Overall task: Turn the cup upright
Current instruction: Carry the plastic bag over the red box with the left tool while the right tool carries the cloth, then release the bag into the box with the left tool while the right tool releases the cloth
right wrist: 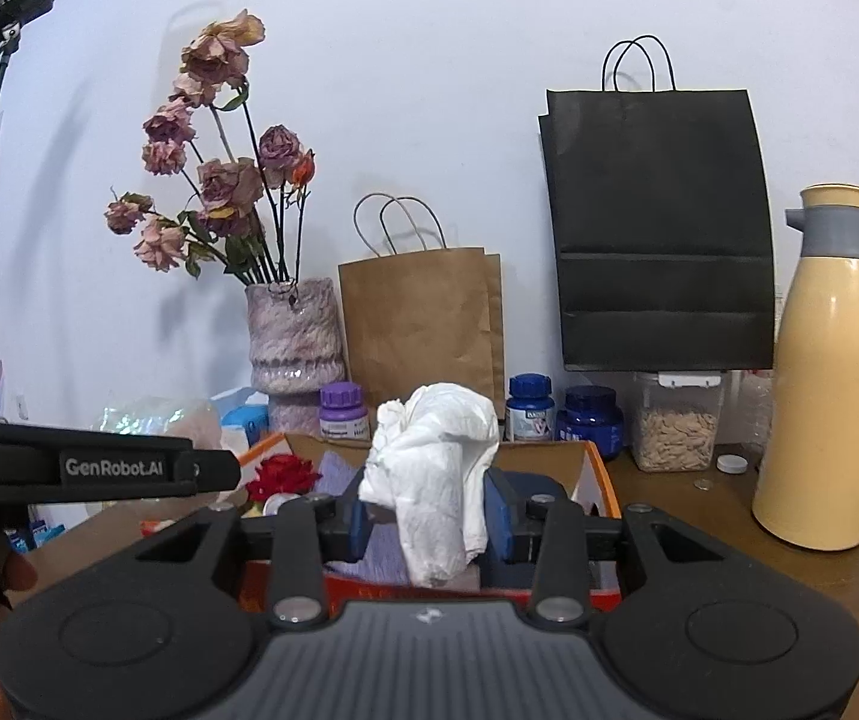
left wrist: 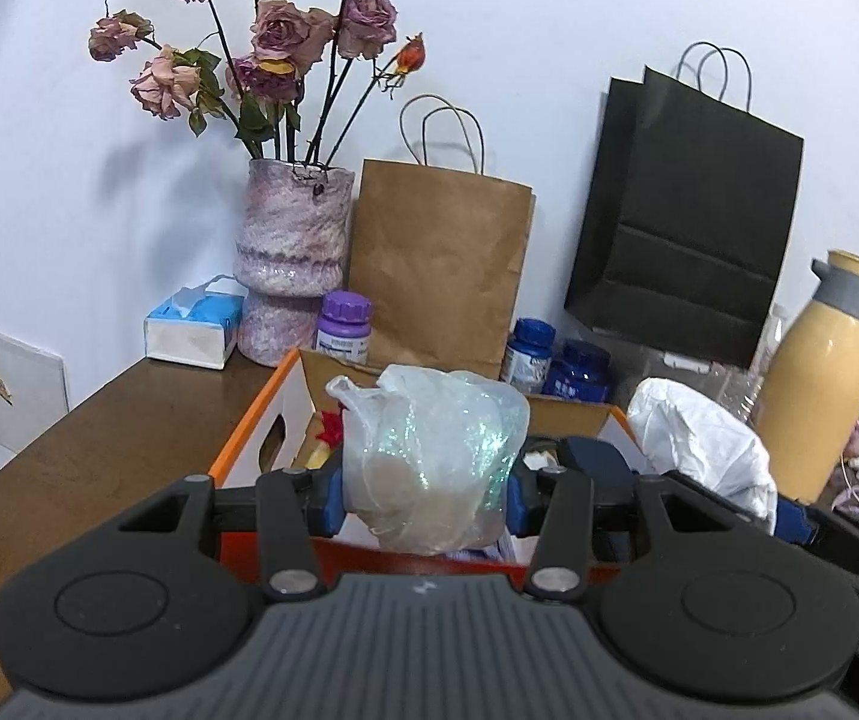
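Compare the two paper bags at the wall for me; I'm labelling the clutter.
The brown paper bag is kraft-coloured, shorter and creased; the black paper bag is taller, smoother and sits higher, its bottom above a clear container. Both have twin loop handles and lean against the wall.

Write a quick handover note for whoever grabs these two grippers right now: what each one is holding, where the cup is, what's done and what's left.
Left gripper: shut on a clear iridescent plastic bag, held over the orange cardboard box.
Right gripper: shut on a crumpled white wad, paper or plastic, over the same box.
Cup: none can be picked out in either view; it may be hidden in the box or out of frame.
Done: nothing toward flipping the cup is visible.
Left: probably set both items down, find the cup, turn it upright.
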A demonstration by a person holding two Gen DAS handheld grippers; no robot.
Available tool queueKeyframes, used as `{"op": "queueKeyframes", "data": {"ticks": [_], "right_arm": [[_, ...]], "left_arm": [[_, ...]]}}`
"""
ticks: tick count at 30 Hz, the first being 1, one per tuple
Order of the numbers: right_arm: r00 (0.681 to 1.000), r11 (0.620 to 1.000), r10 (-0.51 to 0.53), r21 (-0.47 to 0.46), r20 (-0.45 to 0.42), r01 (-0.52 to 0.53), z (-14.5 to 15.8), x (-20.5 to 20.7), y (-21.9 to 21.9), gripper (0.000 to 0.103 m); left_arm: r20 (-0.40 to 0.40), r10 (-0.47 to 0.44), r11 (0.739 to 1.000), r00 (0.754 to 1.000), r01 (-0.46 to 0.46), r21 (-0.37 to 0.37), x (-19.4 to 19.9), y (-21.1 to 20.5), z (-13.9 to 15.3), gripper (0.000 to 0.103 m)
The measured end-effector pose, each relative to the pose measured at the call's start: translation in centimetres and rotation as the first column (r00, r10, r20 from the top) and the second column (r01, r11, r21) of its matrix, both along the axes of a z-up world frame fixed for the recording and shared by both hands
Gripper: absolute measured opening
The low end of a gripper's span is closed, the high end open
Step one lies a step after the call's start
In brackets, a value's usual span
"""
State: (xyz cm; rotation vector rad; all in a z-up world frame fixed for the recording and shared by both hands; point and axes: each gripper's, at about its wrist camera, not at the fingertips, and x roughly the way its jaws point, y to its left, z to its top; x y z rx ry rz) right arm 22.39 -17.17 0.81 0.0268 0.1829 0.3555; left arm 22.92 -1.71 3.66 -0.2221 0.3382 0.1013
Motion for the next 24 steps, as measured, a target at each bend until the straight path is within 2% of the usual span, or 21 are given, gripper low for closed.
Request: {"op": "queueKeyframes", "data": {"ticks": [13, 24], "right_arm": [[1.0, 1.0, 0.017, -0.007, -0.002, -0.017, 0.0, 5.1, 2.7, 0.036], [0.998, 0.997, 0.061, -0.052, -0.032, -0.063, -0.4, 9.6, 4.5, 0.037]], "left_arm": [[0.005, 0.041, 0.999, 0.999, -0.041, -0.006, 5.1, 2.2, 0.0, 0.047], [-0.015, 0.053, 0.998, 0.998, -0.052, 0.035, 9.8, 3.4, -1.0, 0.047]]}}
